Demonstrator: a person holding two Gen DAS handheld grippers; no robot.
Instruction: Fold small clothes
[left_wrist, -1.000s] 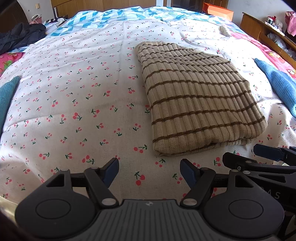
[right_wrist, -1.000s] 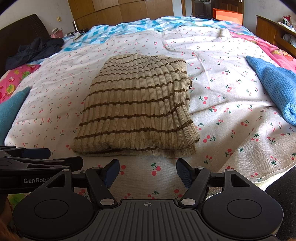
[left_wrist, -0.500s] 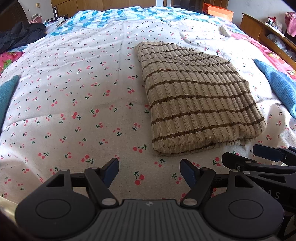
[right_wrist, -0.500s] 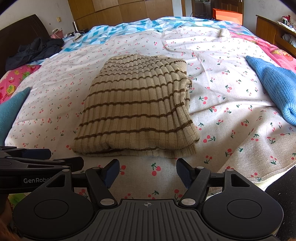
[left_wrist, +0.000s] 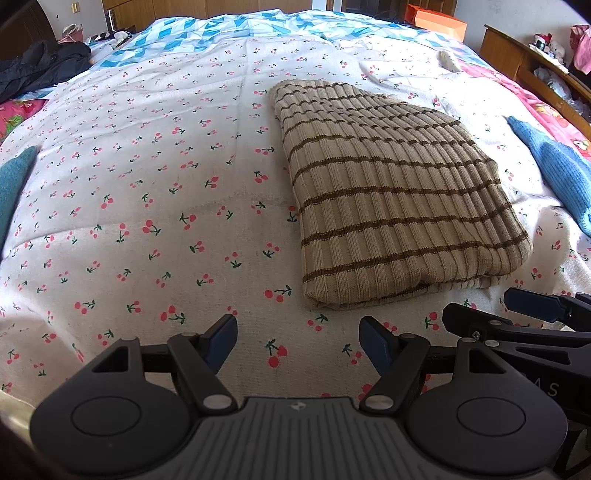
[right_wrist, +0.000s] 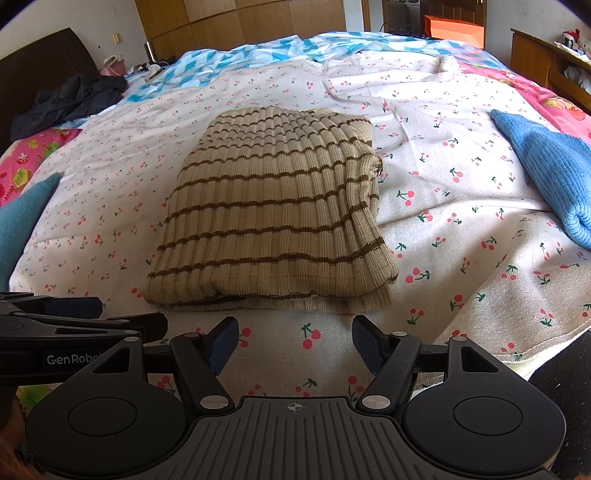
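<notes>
The striped sweater (left_wrist: 399, 199) lies folded on the cherry-print sheet (left_wrist: 147, 206) of the bed, right of centre in the left wrist view and at the centre of the right wrist view (right_wrist: 273, 218). Its folded layers show only along the near edge; what is tucked underneath is hidden.

The left claw (left_wrist: 298, 341) sits at the bottom of its own frame, fingers apart with only sheet between them, and stands short of the sweater's near left corner. The right claw (right_wrist: 294, 342) is likewise spread, with nothing between its fingers, just in front of the sweater's near edge. Each claw also pokes into the other's picture, cut off at the frame edge: the right one at lower right of the left view, the left one at lower left of the right view.

A blue knit (right_wrist: 550, 177) lies at the right, partly cut off by the frame. A teal piece (right_wrist: 22, 221) at the left edge is cut off too much to identify. A dark garment (right_wrist: 70, 99) sits crumpled at upper left, its shape hard to read.

Against the earlier frames nothing has shifted: both claws keep the same spread and place, and the sweater lies as it did.
</notes>
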